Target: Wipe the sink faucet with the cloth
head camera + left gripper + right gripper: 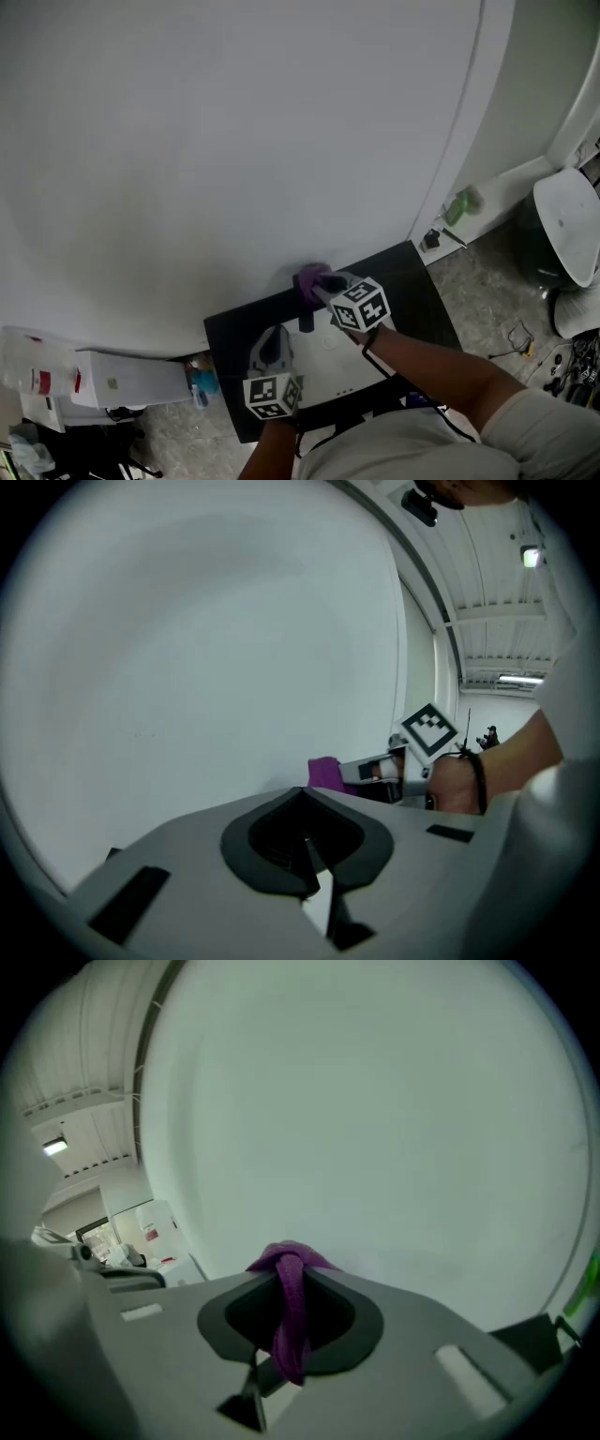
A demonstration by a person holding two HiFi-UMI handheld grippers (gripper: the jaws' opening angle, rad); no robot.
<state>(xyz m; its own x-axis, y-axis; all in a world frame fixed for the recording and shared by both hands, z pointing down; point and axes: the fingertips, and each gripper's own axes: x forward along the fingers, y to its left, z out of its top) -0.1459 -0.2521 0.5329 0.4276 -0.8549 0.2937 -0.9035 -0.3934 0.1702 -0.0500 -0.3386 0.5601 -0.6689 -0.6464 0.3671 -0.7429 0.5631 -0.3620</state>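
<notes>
A purple cloth (312,279) is pinched in my right gripper (325,291), which is shut on it close to the white wall at the back of the black counter (422,291). In the right gripper view the cloth (289,1312) hangs as a folded strip between the shut jaws. A short dark piece (306,323) just below the cloth may be the faucet; I cannot tell for sure. My left gripper (272,342) hovers over the pale sink basin (328,367), shut with nothing in it (300,794). The left gripper view shows the cloth (324,772) ahead to the right.
The white wall (234,141) fills most of every view. A green bottle (461,204) and a white lidded bin (567,225) stand to the right. A white appliance (103,377) and a blue bottle (202,384) stand left of the counter. Cables lie on the floor (525,337).
</notes>
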